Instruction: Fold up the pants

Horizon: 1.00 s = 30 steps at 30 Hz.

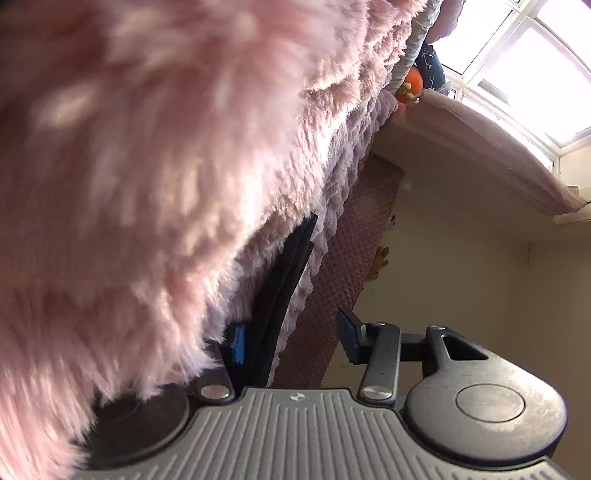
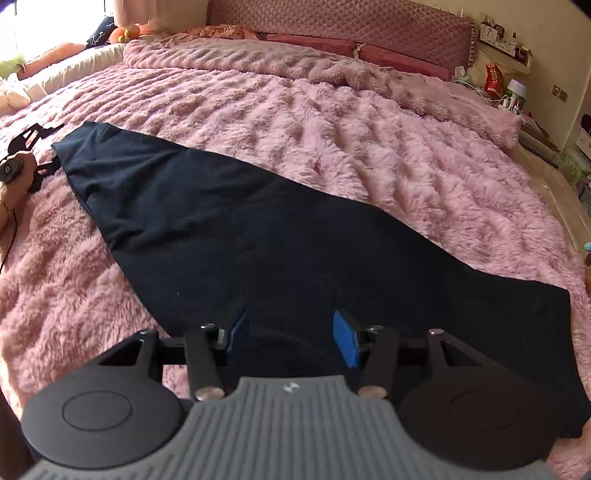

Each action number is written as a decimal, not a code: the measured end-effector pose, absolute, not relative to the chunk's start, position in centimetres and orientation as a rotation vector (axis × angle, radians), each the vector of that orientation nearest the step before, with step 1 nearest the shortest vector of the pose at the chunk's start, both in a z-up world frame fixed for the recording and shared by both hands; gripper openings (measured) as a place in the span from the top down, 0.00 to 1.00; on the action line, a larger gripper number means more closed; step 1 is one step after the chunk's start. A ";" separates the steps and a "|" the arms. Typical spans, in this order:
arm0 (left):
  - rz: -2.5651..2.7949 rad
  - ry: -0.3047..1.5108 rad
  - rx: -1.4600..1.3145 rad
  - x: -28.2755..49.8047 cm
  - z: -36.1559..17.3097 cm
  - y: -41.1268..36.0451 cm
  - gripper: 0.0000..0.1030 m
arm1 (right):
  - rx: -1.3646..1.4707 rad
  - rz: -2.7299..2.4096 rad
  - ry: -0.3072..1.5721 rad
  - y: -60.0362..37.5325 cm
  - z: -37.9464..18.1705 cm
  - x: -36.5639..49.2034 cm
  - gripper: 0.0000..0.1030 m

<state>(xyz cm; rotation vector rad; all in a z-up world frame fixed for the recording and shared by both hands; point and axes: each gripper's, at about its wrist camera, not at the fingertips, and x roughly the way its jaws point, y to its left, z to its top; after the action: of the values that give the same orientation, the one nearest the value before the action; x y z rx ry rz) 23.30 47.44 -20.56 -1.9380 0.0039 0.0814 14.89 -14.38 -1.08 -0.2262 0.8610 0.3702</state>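
Dark navy pants (image 2: pixel 258 236) lie flat on a fluffy pink blanket (image 2: pixel 332 122), running from the far left to the near right. My right gripper (image 2: pixel 291 339) is open, hovering just over the near part of the pants, with nothing between its blue pads. My left gripper (image 1: pixel 291 339) lies on its side, pressed low into the pink blanket (image 1: pixel 147 166). It is open, and the edge of the pants (image 1: pixel 284 284) sits between its fingers next to the left blue pad (image 1: pixel 238 343). The left gripper also shows in the right wrist view (image 2: pixel 33 147) at the pants' far left end.
A quilted pink headboard (image 2: pixel 340 22) and pillows (image 2: pixel 402 59) stand at the back of the bed. A cluttered nightstand (image 2: pixel 506 88) is at the right. Plush toys (image 2: pixel 125 33) lie by the bright window at the far left.
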 end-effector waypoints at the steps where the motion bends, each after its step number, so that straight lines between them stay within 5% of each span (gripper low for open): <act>1: 0.089 0.012 -1.920 23.8 -20.4 47.8 0.48 | -0.221 0.369 0.856 -15.2 -1.1 14.3 0.54; 3: 0.112 0.047 -1.878 24.7 -20.1 48.2 0.61 | -0.206 0.334 0.835 -16.8 -0.9 13.3 0.54; 4: 0.124 0.070 -1.826 25.0 -19.8 48.2 0.93 | -0.193 0.299 0.824 -17.8 -0.7 13.0 0.54; 5: 0.151 0.097 -1.758 25.3 -19.3 48.0 0.96 | -0.170 0.261 0.813 -18.9 -0.5 12.8 0.54; 18: 0.008 0.109 -1.109 22.9 -0.4 36.8 0.97 | 0.146 -0.156 0.645 -32.3 0.6 10.5 0.58; 28: 0.027 0.101 -0.982 20.7 9.8 20.2 0.97 | 0.516 -0.063 0.610 -36.7 -1.0 10.6 0.58; 30: 0.028 0.115 -0.958 20.5 11.0 16.9 0.97 | 0.530 -0.023 0.646 -37.2 -1.6 11.5 0.71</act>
<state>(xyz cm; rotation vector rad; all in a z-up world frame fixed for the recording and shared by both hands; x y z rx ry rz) 20.48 16.87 11.03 -0.9583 0.1147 0.0284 11.48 -37.15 -1.63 0.5303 0.6464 -0.0229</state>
